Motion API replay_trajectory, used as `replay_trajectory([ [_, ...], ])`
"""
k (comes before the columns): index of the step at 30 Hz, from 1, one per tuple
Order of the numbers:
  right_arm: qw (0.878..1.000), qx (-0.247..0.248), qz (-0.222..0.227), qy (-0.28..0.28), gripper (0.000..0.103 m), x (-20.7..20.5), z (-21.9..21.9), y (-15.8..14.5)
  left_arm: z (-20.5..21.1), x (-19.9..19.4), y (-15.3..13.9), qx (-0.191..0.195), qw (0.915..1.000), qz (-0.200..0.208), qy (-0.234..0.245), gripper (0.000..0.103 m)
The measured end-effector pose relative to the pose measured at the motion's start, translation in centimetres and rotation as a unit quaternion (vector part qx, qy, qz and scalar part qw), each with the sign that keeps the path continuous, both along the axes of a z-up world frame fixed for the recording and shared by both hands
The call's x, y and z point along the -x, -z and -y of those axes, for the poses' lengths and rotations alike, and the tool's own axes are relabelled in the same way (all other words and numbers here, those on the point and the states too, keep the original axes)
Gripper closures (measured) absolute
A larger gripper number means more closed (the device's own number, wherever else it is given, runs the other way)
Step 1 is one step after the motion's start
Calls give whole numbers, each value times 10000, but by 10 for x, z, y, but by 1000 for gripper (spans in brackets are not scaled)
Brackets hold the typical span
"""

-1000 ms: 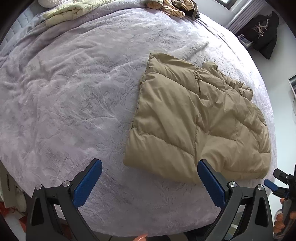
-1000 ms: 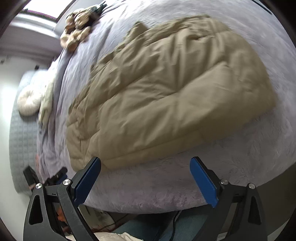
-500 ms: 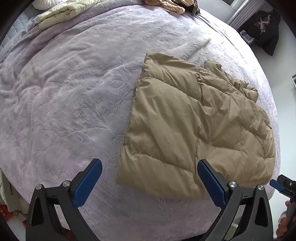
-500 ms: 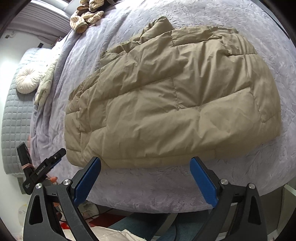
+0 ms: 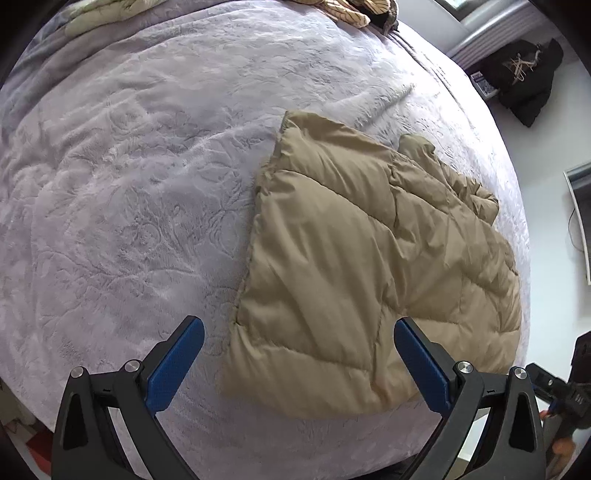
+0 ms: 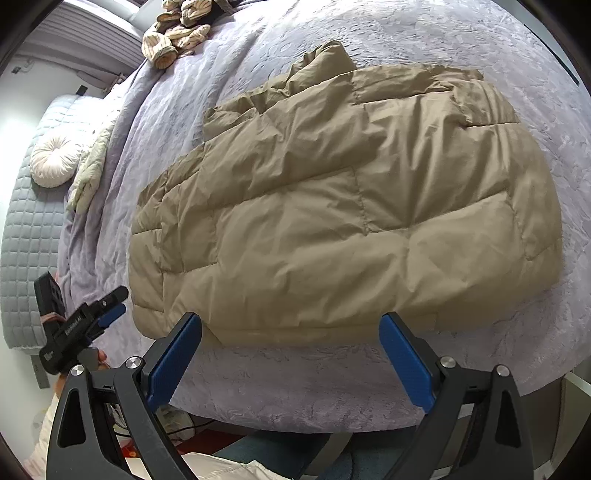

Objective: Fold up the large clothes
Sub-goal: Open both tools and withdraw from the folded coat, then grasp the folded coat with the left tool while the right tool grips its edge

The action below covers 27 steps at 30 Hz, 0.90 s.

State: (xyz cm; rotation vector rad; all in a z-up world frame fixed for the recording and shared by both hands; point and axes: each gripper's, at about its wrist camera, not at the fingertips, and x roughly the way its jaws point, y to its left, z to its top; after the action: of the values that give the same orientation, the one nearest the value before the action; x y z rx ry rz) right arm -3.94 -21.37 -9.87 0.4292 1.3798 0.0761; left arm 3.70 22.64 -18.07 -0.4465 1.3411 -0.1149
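A tan quilted puffer jacket (image 5: 362, 258) lies folded flat on the lilac bed cover (image 5: 129, 184), near the bed's front edge. It also shows in the right wrist view (image 6: 343, 206). My left gripper (image 5: 299, 358) is open and empty, hovering over the jacket's near left corner. My right gripper (image 6: 291, 354) is open and empty, just in front of the jacket's near edge. The left gripper also shows at the left of the right wrist view (image 6: 85, 325).
Striped clothes (image 6: 177, 33) lie at the bed's far end. A pale green blanket (image 6: 88, 173) and a round white cushion (image 6: 53, 160) lie by the grey headboard (image 6: 26, 236). A dark coat (image 5: 524, 81) hangs on the far wall.
Both grippers have moved in closer over the bed and the jacket. The jacket has not moved. Both stay open.
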Motion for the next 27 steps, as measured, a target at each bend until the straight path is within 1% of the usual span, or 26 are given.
replay_trajectory([
  [1,10000,12,6,7,9,1,-1,1,-1,-1,2,45,10000,-14,-4,0],
  [2,10000,8,32,-4,15,0,-3,1,-2,-3,4,85,10000,-23,5,0],
  [3,10000,20,53,-28,36,0,-4,1,-3,-3,5,112,9999,-27,19,0],
  [4,9999,75,53,-69,58,0,-7,2,-4,-6,7,161,9998,-29,63,0],
  [6,9996,223,23,-188,73,-1,-12,5,-8,-13,11,275,9995,-21,164,0],
  [7,9994,237,27,-241,74,-2,-14,6,-9,-17,14,346,9992,-28,220,0],
  [10,9988,316,-19,-386,75,-1,-21,12,-15,-37,27,724,9962,-129,476,0],
  [13,9983,374,-115,-427,75,-1,-24,20,-16,-57,46,1188,9887,-363,834,0],
  [15,9982,387,-180,-418,75,-1,-23,25,-16,-69,59,1517,9812,-498,1084,0],
  [18,9979,423,-260,-405,75,-3,-23,33,-11,-86,88,1988,9668,-803,1393,0],
  [20,9978,432,-312,-396,75,-4,-24,39,-4,-92,106,2118,9598,-991,1550,0],
  [22,9976,432,-354,-401,75,-6,-25,44,3,-97,118,2306,9526,-1068,1675,0],
  [24,9975,426,-370,-422,75,-8,-26,47,8,-101,119,2448,9485,-1035,1724,0],
  [27,9974,384,-397,-458,75,-10,-27,51,13,-102,116,2518,9447,-968,1866,0],
])
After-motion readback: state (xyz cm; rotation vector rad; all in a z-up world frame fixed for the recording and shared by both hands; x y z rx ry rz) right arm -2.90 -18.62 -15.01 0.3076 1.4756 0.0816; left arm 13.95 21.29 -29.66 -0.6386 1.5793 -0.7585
